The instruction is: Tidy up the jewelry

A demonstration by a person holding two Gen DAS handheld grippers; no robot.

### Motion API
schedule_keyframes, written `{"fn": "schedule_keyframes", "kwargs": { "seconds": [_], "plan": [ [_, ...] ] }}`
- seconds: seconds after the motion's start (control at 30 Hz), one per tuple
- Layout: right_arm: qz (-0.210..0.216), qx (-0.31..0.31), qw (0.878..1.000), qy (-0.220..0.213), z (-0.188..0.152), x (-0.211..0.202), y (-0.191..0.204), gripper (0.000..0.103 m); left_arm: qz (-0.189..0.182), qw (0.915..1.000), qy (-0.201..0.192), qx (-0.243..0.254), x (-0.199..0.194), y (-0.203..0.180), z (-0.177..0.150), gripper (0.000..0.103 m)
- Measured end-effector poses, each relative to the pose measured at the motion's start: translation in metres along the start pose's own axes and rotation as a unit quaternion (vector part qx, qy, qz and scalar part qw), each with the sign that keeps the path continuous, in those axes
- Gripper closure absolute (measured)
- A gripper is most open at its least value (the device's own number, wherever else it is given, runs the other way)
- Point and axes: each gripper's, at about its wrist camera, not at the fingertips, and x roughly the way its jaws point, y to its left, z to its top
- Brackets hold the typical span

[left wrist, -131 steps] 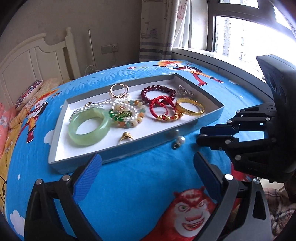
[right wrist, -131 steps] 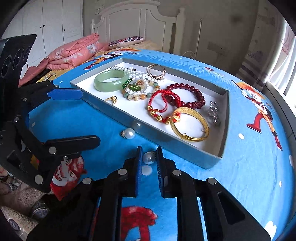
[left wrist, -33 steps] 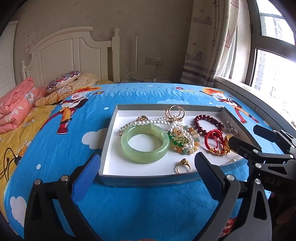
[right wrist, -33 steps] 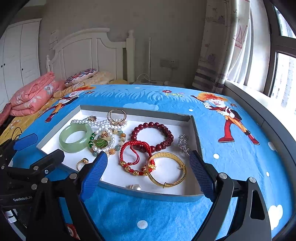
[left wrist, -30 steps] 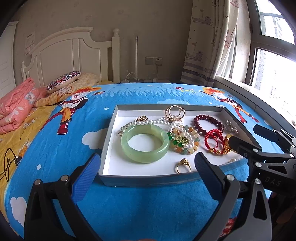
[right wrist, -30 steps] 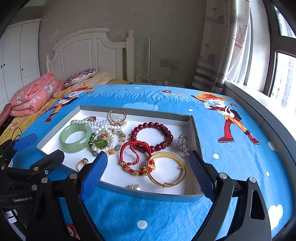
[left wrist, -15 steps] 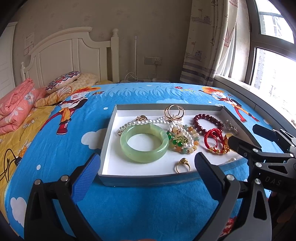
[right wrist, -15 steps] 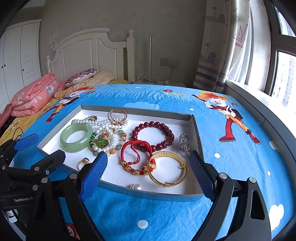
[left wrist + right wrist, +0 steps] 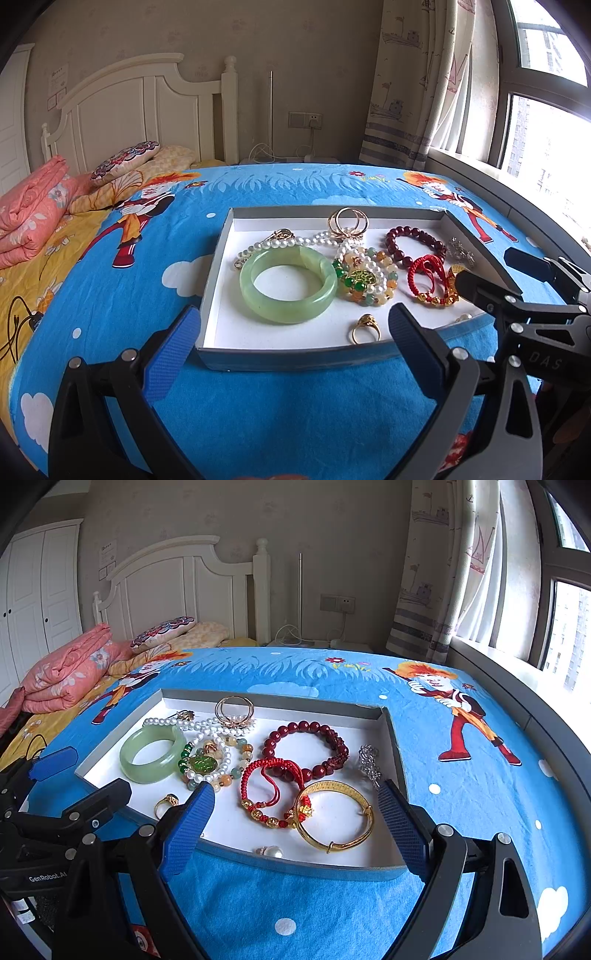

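A shallow grey box [image 9: 295,360] with a white floor lies on the blue cartoon bedspread and holds the jewelry. Inside are a jade bangle [image 9: 288,284], a pearl strand [image 9: 295,242], gold hoops [image 9: 347,221], a dark red bead bracelet [image 9: 306,751], a red cord bracelet [image 9: 271,794], a gold bangle [image 9: 334,819], a gold ring [image 9: 364,328] and a pearl earring [image 9: 273,851]. My left gripper [image 9: 294,312] hovers open before the box's near left part. My right gripper [image 9: 295,788] hovers open over the near right part. Neither holds anything.
Each gripper shows at the edge of the other's view: the right one [image 9: 517,280], the left one [image 9: 66,775]. A folded pink quilt [image 9: 66,672] and a pillow [image 9: 162,631] lie by the white headboard. A window ledge [image 9: 498,184] runs along the right.
Earlier the right gripper was shut around a pearl on the bedspread outside the box. Now a pearl lies inside the box and both grippers are drawn back, open. Nothing moved in the last second.
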Motion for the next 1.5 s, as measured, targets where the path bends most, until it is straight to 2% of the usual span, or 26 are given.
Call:
{"fn": "schedule_keyframes", "kwargs": {
  "seconds": [0.2, 0.3, 0.47, 0.53, 0.63, 0.73, 0.77, 0.83, 0.97, 1.03, 1.1, 1.23, 1.33, 1.37, 1.5],
  "plan": [
    [0.000, 0.000, 1.000, 0.000, 0.000, 0.000, -0.001, 0.017, 0.021, 0.9996, 0.002, 0.020, 0.002, -0.006, -0.001, 0.002],
    [0.000, 0.000, 1.000, 0.000, 0.000, 0.000, -0.001, 0.017, 0.065, 0.9972, -0.015, 0.033, -0.001, -0.009, -0.004, 0.002],
    [0.012, 0.003, 1.000, -0.005, -0.001, -0.006, -0.001, 0.017, 0.048, 0.9982, -0.015, 0.032, -0.003, -0.005, -0.002, 0.002],
    [0.036, 0.011, 0.999, 0.011, -0.004, -0.012, -0.003, 0.017, 0.035, 0.9991, 0.000, 0.026, -0.004, -0.001, -0.001, 0.002],
    [0.069, 0.007, 0.996, 0.054, -0.019, -0.015, -0.004, 0.017, 0.035, 0.9991, 0.022, -0.006, -0.011, 0.012, -0.007, 0.002],
    [0.062, -0.017, 0.996, 0.067, -0.023, -0.018, 0.003, 0.014, 0.021, 0.9967, 0.077, -0.016, -0.005, 0.024, -0.015, 0.002],
    [0.063, -0.016, 0.995, 0.073, -0.022, -0.017, 0.005, 0.011, 0.018, 0.9951, 0.095, -0.017, 0.000, 0.027, -0.018, 0.002],
    [0.058, -0.003, 0.994, 0.093, -0.019, -0.017, 0.007, 0.011, 0.019, 0.9911, 0.131, -0.015, 0.011, 0.027, -0.022, 0.002],
    [0.039, -0.002, 0.990, 0.138, -0.026, -0.015, 0.007, 0.011, 0.039, 0.9883, 0.147, 0.003, 0.018, 0.018, -0.021, 0.002],
    [0.057, 0.015, 0.984, 0.167, -0.035, -0.006, 0.004, 0.011, 0.036, 0.9869, 0.157, -0.004, 0.024, 0.019, -0.016, 0.002],
    [0.046, 0.024, 0.986, 0.157, -0.031, 0.005, -0.001, 0.011, 0.032, 0.9856, 0.166, -0.009, 0.030, 0.020, -0.011, 0.002],
    [0.026, 0.031, 0.983, 0.179, -0.002, 0.044, -0.008, 0.008, 0.020, 0.9824, 0.186, 0.007, 0.049, 0.016, 0.005, 0.002],
    [0.025, 0.037, 0.980, 0.195, 0.024, 0.082, -0.010, 0.007, 0.022, 0.9820, 0.187, 0.016, 0.076, 0.012, 0.024, 0.002],
    [0.021, 0.036, 0.979, 0.201, 0.031, 0.096, -0.011, 0.005, 0.021, 0.9821, 0.186, 0.017, 0.087, 0.012, 0.031, 0.002],
    [-0.005, 0.019, 0.981, 0.195, 0.056, 0.137, -0.016, 0.004, 0.017, 0.9838, 0.178, 0.010, 0.130, 0.021, 0.060, 0.002]
  ]
}}
